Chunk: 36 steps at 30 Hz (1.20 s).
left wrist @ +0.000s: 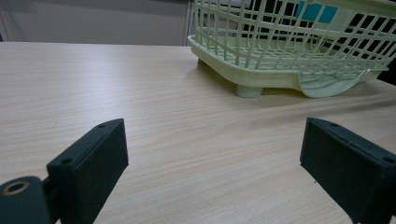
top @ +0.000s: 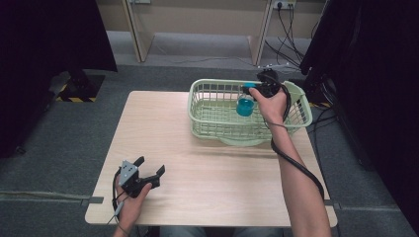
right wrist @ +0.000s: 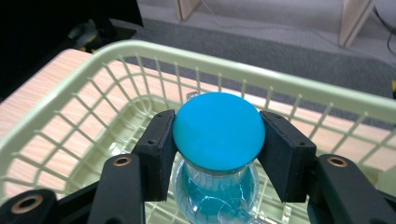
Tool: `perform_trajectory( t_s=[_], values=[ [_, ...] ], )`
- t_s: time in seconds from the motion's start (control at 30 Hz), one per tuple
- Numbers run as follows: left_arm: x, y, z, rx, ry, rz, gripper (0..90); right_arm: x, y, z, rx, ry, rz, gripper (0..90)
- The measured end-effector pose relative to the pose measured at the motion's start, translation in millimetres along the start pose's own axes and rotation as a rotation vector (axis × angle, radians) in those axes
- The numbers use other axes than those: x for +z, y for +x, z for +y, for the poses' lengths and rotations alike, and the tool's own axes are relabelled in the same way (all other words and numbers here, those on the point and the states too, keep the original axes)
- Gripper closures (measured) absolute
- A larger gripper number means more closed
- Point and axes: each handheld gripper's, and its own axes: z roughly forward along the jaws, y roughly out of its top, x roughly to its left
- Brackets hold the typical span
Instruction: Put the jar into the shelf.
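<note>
Nearest the person, the left hand-held gripper (top: 149, 170) rests low on the pale wood-grain surface (top: 207, 163) with its two black jaws spread wide and nothing between them; in the left gripper view the blocky, matte pads (left wrist: 91, 161) frame bare laminate, so this hand seems parked out of the way while the other does the work. Ahead of it and off to its right stands the pale green basket (top: 197, 109), a moulded plastic lattice of thin ribs with a solid rolled rim and short stubby feet (its base curves up a little at one end). Over the basket, the right hand-held gripper (right wrist: 218, 140) pinches a small bottle (right wrist: 215, 184) by its blue cap (right wrist: 218, 129), one pad pressed on each side of the cap. The cap is a smooth, rounded dome of opaque turquoise plastic; the body hanging below the jaws is clear and bulbous, glossy, and looks to hold a blue liquid. Gripping at the cap probably suits the jaws, since it offers a firm shoulder, while the rounded, slick body would be likelier to slip. The bottle hangs upright inside the rim, above the basket's floor and nearer its far-right part as the high view shows it, which suggests it is being lowered in. Beyond the basket lie grey carpet and wooden furniture legs.
</note>
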Motion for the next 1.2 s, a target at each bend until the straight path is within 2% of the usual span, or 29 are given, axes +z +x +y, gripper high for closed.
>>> perform_trajectory(
  t_s=[0.37,0.63,0.9,1.2],
  values=[
    [0.0,0.3,0.1,-0.001,0.001,-0.001,6.9,31.7,-8.2,-8.2,0.043,0.116,-0.030,48.4],
    [0.0,0.2,0.1,0.001,0.002,-0.003,6.9,45.8,-7.2,-10.9,0.042,0.165,-0.033,48.4],
    [0.0,0.1,0.1,0.005,0.004,-0.002,6.9,54.7,-5.3,-14.7,0.040,0.191,-0.027,48.3],
    [0.1,0.0,0.1,0.004,0.003,-0.004,6.9,60.4,-2.2,-17.3,0.018,0.208,-0.042,48.2]
  ],
)
